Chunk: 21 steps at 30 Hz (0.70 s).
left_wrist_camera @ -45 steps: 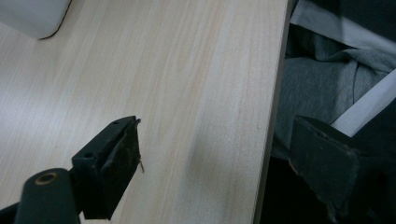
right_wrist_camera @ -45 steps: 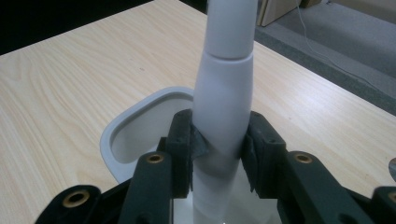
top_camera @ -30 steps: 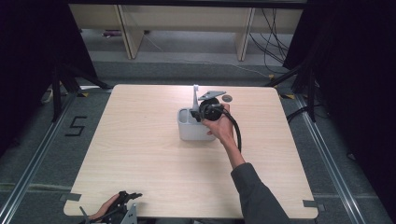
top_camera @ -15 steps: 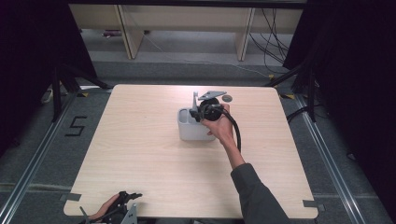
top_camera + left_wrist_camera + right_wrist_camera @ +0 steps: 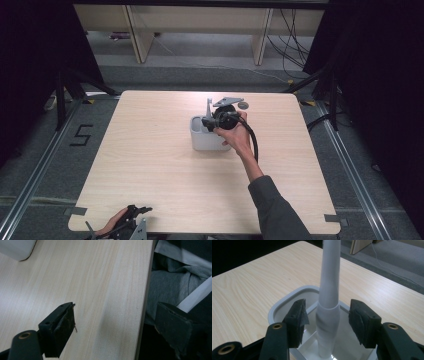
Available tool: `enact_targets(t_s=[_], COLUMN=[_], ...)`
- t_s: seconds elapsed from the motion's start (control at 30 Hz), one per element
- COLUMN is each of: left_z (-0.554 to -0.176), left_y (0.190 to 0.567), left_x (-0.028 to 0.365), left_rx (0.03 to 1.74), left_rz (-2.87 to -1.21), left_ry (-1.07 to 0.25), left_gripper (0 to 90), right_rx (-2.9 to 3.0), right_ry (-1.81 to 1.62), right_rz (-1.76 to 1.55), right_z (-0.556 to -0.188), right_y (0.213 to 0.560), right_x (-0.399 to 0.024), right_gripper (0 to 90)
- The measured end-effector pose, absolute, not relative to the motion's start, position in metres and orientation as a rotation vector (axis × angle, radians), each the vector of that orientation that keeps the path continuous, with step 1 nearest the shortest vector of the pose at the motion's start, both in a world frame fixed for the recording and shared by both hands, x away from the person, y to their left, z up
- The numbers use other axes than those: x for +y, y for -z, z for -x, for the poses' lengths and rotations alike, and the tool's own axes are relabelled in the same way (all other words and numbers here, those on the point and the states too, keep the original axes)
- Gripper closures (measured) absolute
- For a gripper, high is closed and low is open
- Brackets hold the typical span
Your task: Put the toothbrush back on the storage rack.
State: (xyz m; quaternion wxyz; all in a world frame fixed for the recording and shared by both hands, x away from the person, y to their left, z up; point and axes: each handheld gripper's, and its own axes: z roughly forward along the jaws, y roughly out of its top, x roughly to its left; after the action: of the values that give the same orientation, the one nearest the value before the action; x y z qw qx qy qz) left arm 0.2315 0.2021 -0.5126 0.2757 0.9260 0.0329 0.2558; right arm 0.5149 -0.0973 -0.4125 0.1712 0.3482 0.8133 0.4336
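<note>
- White utensil handle [image 5: 329, 302] stands upright in the pale grey rectangular container [image 5: 287, 301], its foot resting on the container's floor and its shaft rising well above the rim; in the high view it shows as a thin grey stick [image 5: 208, 108] poking up from the container [image 5: 207, 140], which sits on the far half of the wooden table [image 5: 150, 165].
- Right gripper [image 5: 327, 320] points down over the container with the handle between its jaws. The jaws have just been opening, and a gap shows on both sides of the handle, so the pads are off it. I judge the handle has been let go and now stands by leaning inside the container.
- Container walls are likely why the handle can stay upright without a grip: the rim takes the shaft's lean.
- Right hand [image 5: 235, 135] holds its gripper close above the container rim, probably so the release drops nothing from any height.
- Left gripper [image 5: 115, 325] is at the table's near edge, its jaws wide apart with nothing between them, only bare tabletop and grey clothing past the edge. It seems parked, well apart from the container, since setting down one utensil needs a single hand.
- Small dark round object [image 5: 243, 105] lies on the table just beyond the right hand; what it is cannot be told.
</note>
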Motion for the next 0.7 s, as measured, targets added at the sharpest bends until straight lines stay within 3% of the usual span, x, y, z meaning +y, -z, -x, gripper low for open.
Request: enact_targets(t_s=[0.4, 0.7], left_z=[-0.232, -0.231], left_y=[0.513, 0.514], left_x=[0.202, 0.202], left_rx=[0.090, 0.096], left_rz=[-2.479, -2.474], left_ry=[-0.696, -0.692], left_gripper=[15.9, 15.9], right_rx=[2.283, 2.262], right_ry=[-1.256, -1.260], right_rz=[-1.024, -0.995], right_z=[-0.510, -0.503], right_y=[0.405, 0.397], right_x=[-0.103, -0.112], right_gripper=[35.2, 32.0])
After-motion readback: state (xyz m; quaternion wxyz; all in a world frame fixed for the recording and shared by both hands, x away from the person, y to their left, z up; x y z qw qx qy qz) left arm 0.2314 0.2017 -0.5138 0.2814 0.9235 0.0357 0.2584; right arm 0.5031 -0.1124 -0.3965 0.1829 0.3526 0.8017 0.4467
